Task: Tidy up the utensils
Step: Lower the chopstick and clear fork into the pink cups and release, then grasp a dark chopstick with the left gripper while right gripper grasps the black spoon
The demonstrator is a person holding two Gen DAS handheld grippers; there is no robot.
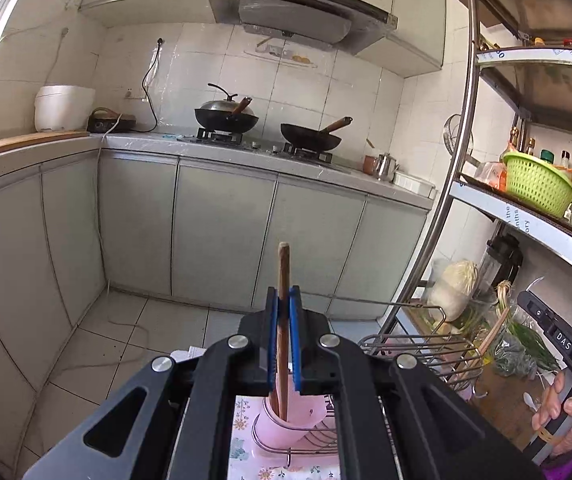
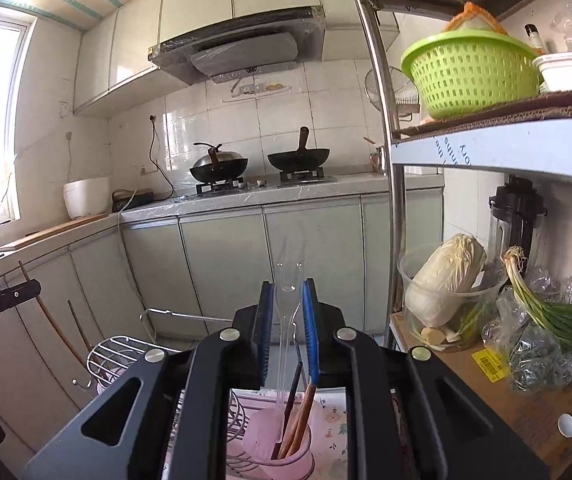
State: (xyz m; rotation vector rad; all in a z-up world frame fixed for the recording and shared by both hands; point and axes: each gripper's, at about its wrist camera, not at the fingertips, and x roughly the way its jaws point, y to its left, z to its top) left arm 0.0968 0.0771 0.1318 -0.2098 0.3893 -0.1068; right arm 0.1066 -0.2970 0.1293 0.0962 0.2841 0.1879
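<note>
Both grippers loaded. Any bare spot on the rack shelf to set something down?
Free: brown shelf board between barcode bag and white spoon. Crowded: cabbage bowl and scallions behind; pink cup already holds utensils.

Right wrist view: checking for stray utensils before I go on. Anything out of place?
Yes. A small white plastic spoon lies alone on the brown cardboard shelf liner, apart from the pink utensil cup holding chopsticks.
</note>
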